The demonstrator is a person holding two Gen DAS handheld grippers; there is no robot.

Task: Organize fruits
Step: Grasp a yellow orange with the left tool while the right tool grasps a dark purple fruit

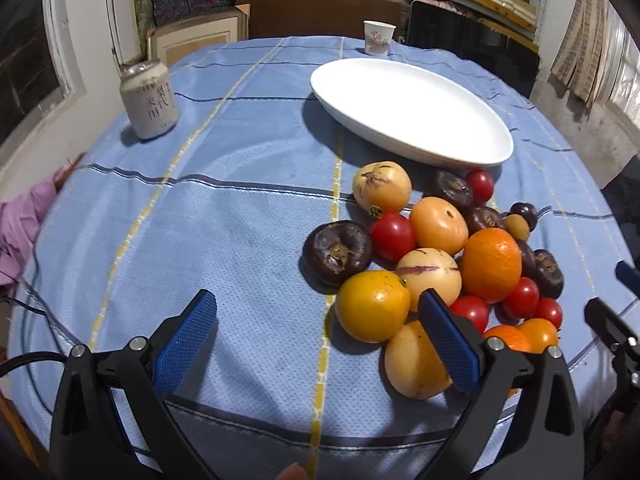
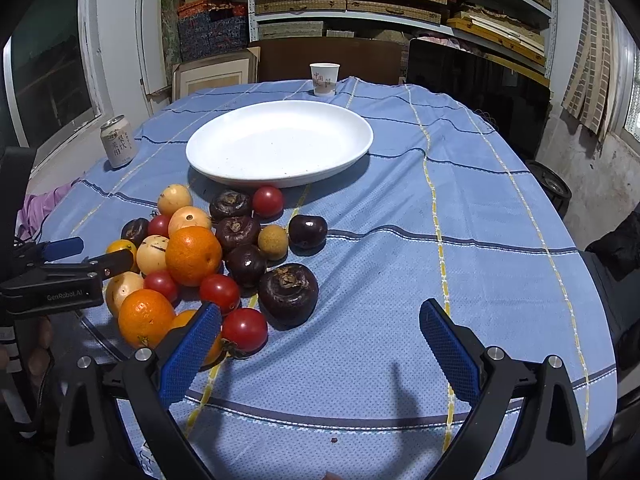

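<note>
Fruit pile [image 2: 208,256] (oranges, cherry tomatoes, dark mangosteens, pale yellow fruits) sits on the blue checked tabletop [image 2: 400,264], just beside the white oval plate [image 2: 280,142]. Left gripper [image 1: 318,322] gapes wide, holding nothing, near the pile. Right gripper [image 2: 320,330] likewise wide, unladen.

Both my views are sharp at the centre, and the fisheye bends the blue checked cloth surface [image 1: 224,216] and darkens the corners. Daylight glares off the white oval plate [image 1: 408,108] in my left view; it casts a dark shadow to its left. The shelves behind stay dim, and the heaped fruits [image 2: 208,256] throw soft shadows.
</note>
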